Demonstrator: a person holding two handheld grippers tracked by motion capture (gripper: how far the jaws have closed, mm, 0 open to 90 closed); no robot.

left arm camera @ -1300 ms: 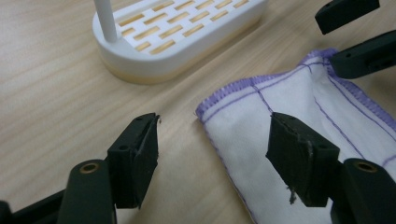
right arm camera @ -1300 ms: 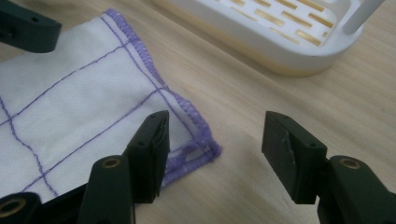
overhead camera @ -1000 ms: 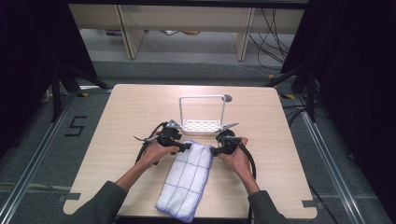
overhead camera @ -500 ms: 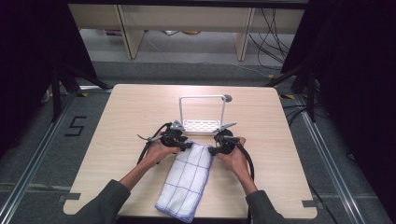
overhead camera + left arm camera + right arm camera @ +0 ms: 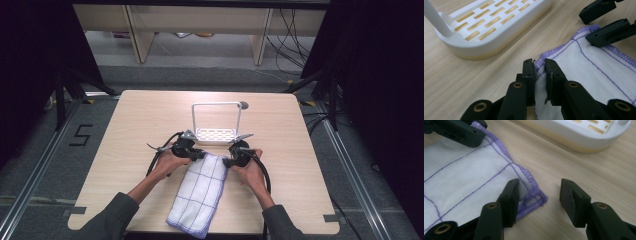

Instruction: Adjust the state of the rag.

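A white towel [image 5: 200, 192] with a purple grid and hem lies lengthwise on the wooden table, its far end toward the rack. My left gripper [image 5: 202, 156] sits at the far left corner. In the left gripper view its jaws [image 5: 539, 65] have just been closing and now pinch the towel's hem [image 5: 586, 65]. My right gripper [image 5: 226, 161] is at the far right corner. Its jaws [image 5: 539, 187] have just been closing but still stand apart: one pad rests on the towel [image 5: 461, 177], the other on bare wood beyond the corner.
A white slotted rack [image 5: 216, 134] with a tall wire handle stands just beyond the towel, close to both grippers [image 5: 486, 37] [image 5: 579, 135]. The light wooden table [image 5: 125, 150] has free room left and right. Dark curtains and a grey floor surround it.
Both hands stay where they were at the towel's far corners. The left gripper's jaws look narrower than a second ago; the towel has not shifted.
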